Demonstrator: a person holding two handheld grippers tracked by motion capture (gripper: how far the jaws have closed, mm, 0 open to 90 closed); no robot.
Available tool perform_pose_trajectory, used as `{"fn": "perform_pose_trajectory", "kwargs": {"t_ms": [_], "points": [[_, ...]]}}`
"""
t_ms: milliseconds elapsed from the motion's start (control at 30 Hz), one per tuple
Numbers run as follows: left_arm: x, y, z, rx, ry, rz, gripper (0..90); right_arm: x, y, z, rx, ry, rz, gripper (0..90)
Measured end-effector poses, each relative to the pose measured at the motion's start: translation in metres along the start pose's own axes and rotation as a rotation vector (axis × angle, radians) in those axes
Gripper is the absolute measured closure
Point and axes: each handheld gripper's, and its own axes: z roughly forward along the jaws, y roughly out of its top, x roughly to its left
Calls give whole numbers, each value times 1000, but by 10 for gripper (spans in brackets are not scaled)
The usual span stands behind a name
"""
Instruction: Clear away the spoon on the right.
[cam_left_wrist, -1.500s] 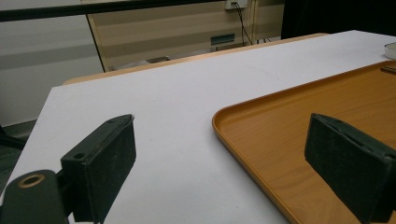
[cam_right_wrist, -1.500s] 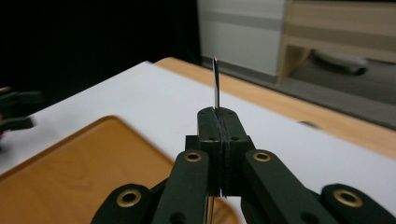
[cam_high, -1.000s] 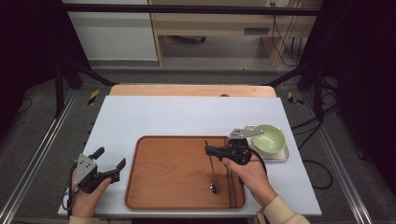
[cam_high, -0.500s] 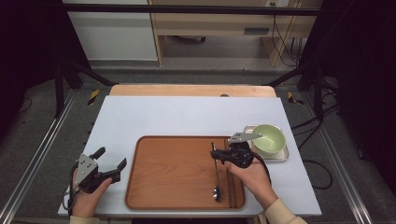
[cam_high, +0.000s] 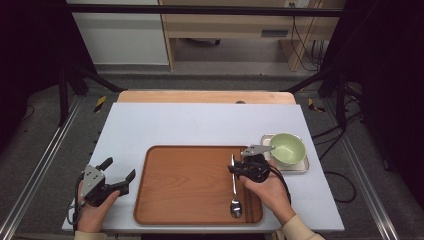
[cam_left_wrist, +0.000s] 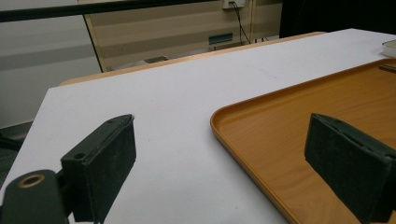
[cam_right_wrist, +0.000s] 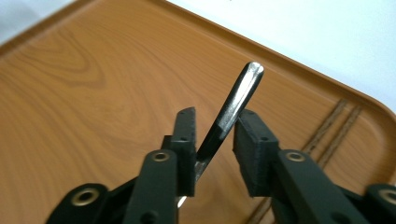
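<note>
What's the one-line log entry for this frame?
right hand-held gripper: jaws around spoon handle | spoon: on tray | left hand-held gripper: open

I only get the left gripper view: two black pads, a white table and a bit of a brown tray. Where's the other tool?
Observer: In the high view, the right tool is over the right side of the brown tray.
Operator: Is it holding something?
Observer: A spoon has its handle between the jaws. I can't tell if they are squeezing it.
Operator: Is there anything else on the table?
Observer: A green bowl sits on a small metal tray, just right of the brown one.
</note>
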Motion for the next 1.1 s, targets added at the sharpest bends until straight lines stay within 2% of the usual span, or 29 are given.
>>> {"fn": "perform_pose_trajectory", "kwargs": {"t_ms": [100,233,333,367,500,567,633,700,933,1100], "points": [[-1,0,0,-1,-3,2,85,1,1,0,-4,-42,14,573],[-1,0,1,1,-5,2,85,1,1,-2,-16,-85,5,473],[0,0,1,0,-3,1,85,1,0,-6,-43,-119,6,412],[0,0,1,-2,-4,-2,85,0,-1,-7,-55,-124,-8,402],[0,-1,1,-3,-4,-3,80,-1,-3,-14,-95,-141,16,337],[0,-1,2,-2,-4,1,76,-2,-3,-19,-122,-159,-5,289],[1,-1,2,-2,-3,-2,69,-4,-2,-23,-144,-163,-2,240],[1,-1,2,-5,-2,-7,61,-7,-1,-28,-168,-194,-18,184],[1,-1,2,-4,4,-6,49,-18,-3,-50,-255,-240,-35,105],[-1,-1,3,-1,2,-2,47,-33,-7,-67,-304,-282,2,104]]}}
